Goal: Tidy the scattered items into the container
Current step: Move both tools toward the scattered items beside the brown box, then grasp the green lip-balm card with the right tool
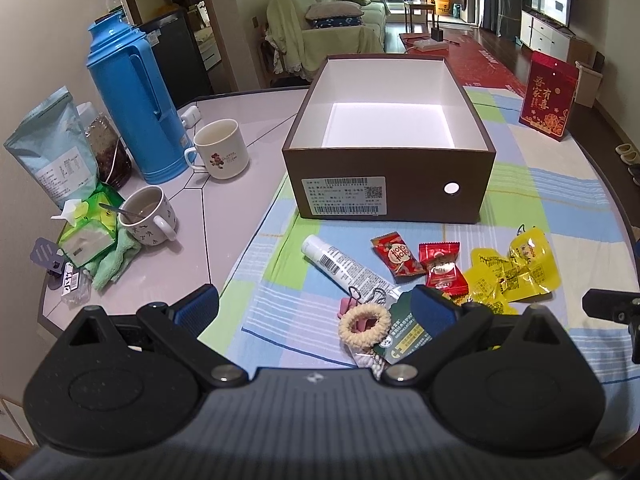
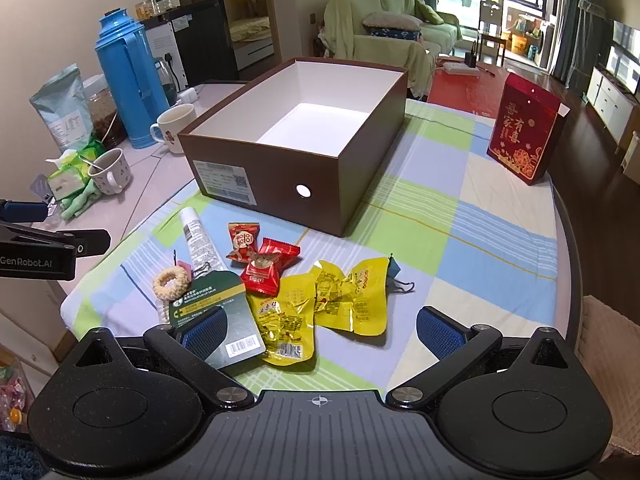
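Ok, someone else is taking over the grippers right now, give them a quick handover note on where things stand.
Left gripper: open, holding nothing, hovering over the near end of the pile.
Right gripper: open, holding nothing, hovering near the yellow snack packs.
Brown box: open on the checked cloth, nothing in it.
In front of the box, all on the cloth: white tube, two red snack packets, the yellow snack packs, cream hair tie, green carded pack, and binder clips.
Done: nothing boxed yet.
Left: move every loose item into the box.

2 mugs (image 1: 221, 148), 2 red snack packets (image 2: 264, 258)
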Tool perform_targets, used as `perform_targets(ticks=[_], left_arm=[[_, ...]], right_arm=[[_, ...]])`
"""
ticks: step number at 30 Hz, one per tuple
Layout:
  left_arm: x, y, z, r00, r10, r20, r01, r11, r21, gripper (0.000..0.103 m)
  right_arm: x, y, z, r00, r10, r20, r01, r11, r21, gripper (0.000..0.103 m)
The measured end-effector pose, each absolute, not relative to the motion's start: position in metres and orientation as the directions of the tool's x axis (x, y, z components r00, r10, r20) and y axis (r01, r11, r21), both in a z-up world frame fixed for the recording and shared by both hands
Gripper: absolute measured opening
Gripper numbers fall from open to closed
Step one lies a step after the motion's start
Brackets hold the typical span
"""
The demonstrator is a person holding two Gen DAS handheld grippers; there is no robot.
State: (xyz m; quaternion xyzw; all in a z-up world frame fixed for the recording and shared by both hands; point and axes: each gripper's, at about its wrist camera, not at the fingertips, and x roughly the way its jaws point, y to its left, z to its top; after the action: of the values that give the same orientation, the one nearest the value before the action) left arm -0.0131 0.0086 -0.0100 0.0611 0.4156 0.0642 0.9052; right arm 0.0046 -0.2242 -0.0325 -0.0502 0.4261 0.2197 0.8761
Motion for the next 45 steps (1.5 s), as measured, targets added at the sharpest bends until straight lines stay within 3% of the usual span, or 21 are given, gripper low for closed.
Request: perform_targets(ticks=[20, 28, 36, 45], left_arm=[[-0.005, 0.007, -0.012, 0.641, 0.17, -0.748, -0.063, 0.984, 0.169, 0.101], [-0.006, 0.017, -0.018, 0.637, 0.171, -0.752, -0.07, 0.984, 0.164, 0.102], [-0.009, 0.031, -0.032, 0.609, 0.171, -0.774, -0.079, 0.985, 0.155, 0.102], [-0.012, 0.048, -0.047, 0.574, 0.164, -0.802, -0.087, 0.986, 0.14, 0.102]], right_arm=[[0.012, -0.23, -0.034, 0.54, 0.343, -0.769, -0.433, 0.896, 0.096, 0.103], [0.006, -0.227, -0.03, 0.564, 0.438, -0.7, -0.503, 0.855, 0.129, 0.103], [0.015, -0.213, -0.046, 0.459, 0.429, -0.778, -0.525, 0.838, 0.152, 0.103], [0.021, -0.19, -0.069, 0.325, 0.523, -0.788, -0.62, 0.747, 0.24, 0.103]])
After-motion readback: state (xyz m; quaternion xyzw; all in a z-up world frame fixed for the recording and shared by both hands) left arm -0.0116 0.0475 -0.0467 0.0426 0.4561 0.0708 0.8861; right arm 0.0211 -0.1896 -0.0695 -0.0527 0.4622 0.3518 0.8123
